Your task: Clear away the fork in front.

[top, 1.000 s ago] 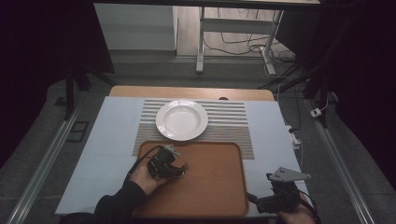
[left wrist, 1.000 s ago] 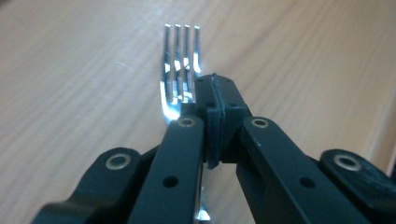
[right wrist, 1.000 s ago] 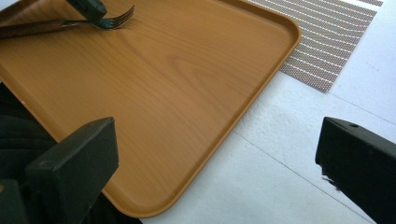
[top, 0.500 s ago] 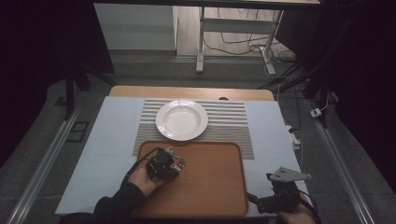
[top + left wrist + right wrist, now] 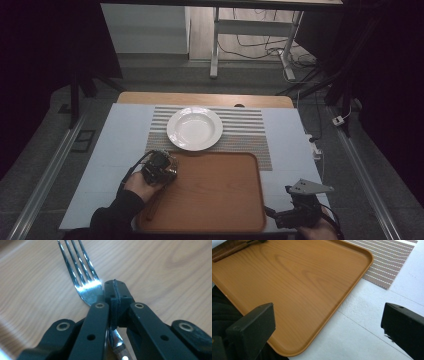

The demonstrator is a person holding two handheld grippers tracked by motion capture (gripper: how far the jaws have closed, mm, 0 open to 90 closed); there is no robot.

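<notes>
Two tools in play; logging the left one first. Over the last second my left tool [image 5: 159, 167] is drifting slightly back toward me along the near-left part of the tray [image 5: 220, 210], barely off its earlier spot, and the plate [image 5: 195, 128] ahead of it is staying put on the striped mat [image 5: 250, 131]. I am reading that as the pick just closing, not yet a carry.

Left gripper view: the jaws are pressed together on the neck of the fork [image 5: 82, 277], just behind the tines, with the tines pointing away beyond the tips and the handle running back under the tool. The fork is lying low over the tray's wood grain; I cannot tell whether it is touching or lifted clear. From the high view, my hand is covering the grip entirely.

My right tool [image 5: 300, 212] is idling off the tray's near-right corner, over the table [image 5: 295, 145], jaws standing wide apart and holding nothing. Its own view is giving the tray rim [image 5: 352, 287] and a dark stick-like thing [image 5: 229, 251] at the far corner, too cropped to identify.
</notes>
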